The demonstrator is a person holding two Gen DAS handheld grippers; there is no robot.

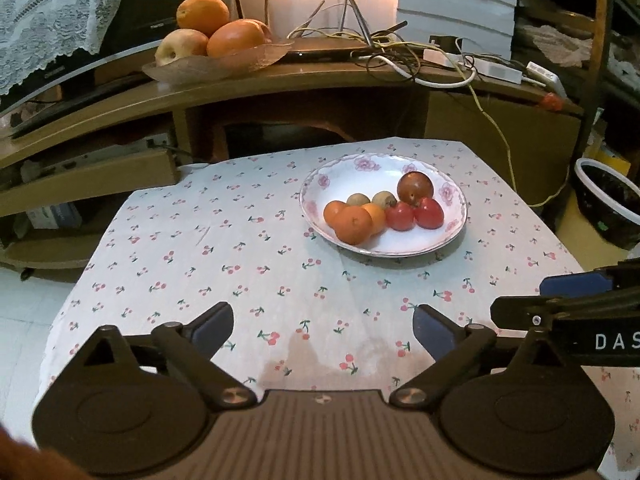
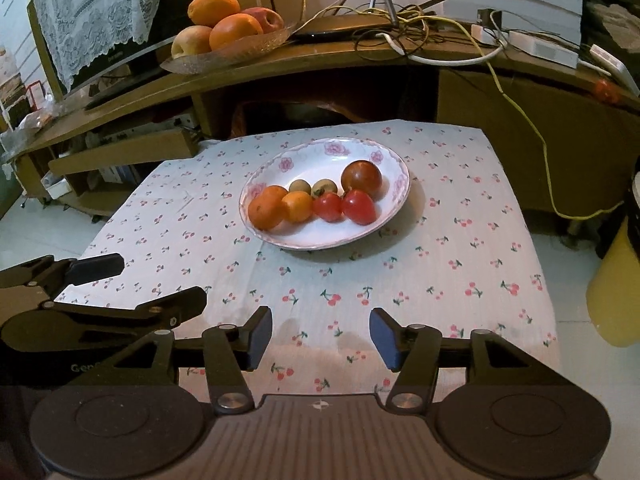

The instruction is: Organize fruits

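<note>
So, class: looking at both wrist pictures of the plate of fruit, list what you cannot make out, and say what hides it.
- Left wrist view: the third orange fruit on the plate is mostly hidden behind the front one.
- Right wrist view: the two small brown fruits are too small to name.
- Left wrist view: the right claw is cut off by the right edge.
- Both views: the table legs are hidden under the tablecloth.

Before me: small table under white cherry-print cloth [image 1: 240, 280]. Beyond it, curved brown wooden desk [image 2: 320, 64] carrying tangled cables [image 1: 400, 48] and dark monitor draped with white lace cloth [image 2: 88, 8]. Warm glow on wall behind. Pale tiled floor [image 2: 40, 228] at left.
</note>
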